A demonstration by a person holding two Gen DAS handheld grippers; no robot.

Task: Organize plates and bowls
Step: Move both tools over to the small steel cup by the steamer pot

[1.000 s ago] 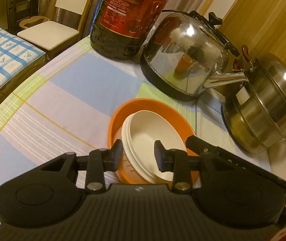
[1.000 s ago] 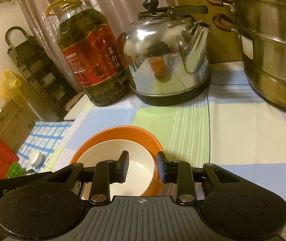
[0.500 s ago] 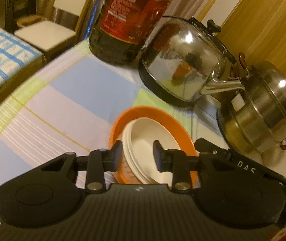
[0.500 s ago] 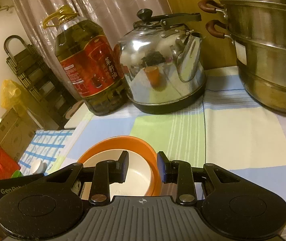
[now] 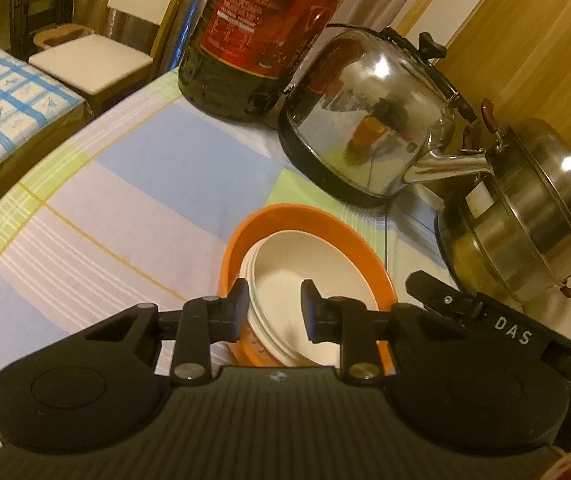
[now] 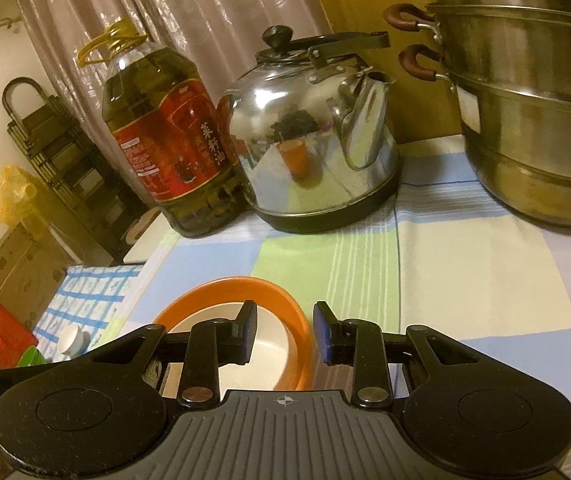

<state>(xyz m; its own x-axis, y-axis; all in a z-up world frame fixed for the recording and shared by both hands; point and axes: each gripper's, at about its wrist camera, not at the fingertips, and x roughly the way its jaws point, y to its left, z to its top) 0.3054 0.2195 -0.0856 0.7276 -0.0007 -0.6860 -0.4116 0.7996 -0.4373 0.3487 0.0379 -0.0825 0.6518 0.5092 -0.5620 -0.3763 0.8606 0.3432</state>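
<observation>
An orange bowl point(image 5: 369, 264) stands on the checked tablecloth with a stack of cream bowls point(image 5: 305, 264) nested in it, leaning to its left side. My left gripper point(image 5: 273, 306) straddles the near left rims. One pad is against the outside of the rims and the other is inside the top cream bowl, so the narrow jaws hold the stack. In the right wrist view my right gripper point(image 6: 284, 330) straddles the orange bowl point(image 6: 225, 284) at its right rim. One finger is inside the cream bowl point(image 6: 269, 360) and one is outside, with some gap showing.
A shiny kettle point(image 5: 365, 128) stands just behind the bowls, with a large oil bottle point(image 5: 261, 32) to its left and a steel steamer pot point(image 5: 533, 216) to its right. The table edge runs along the left, with a chair point(image 5: 93, 56) and a blue checked cloth beyond it.
The left jaws have narrowed around the bowl rims. The right view has tipped up a little. The bowls have not shifted on the cloth.
</observation>
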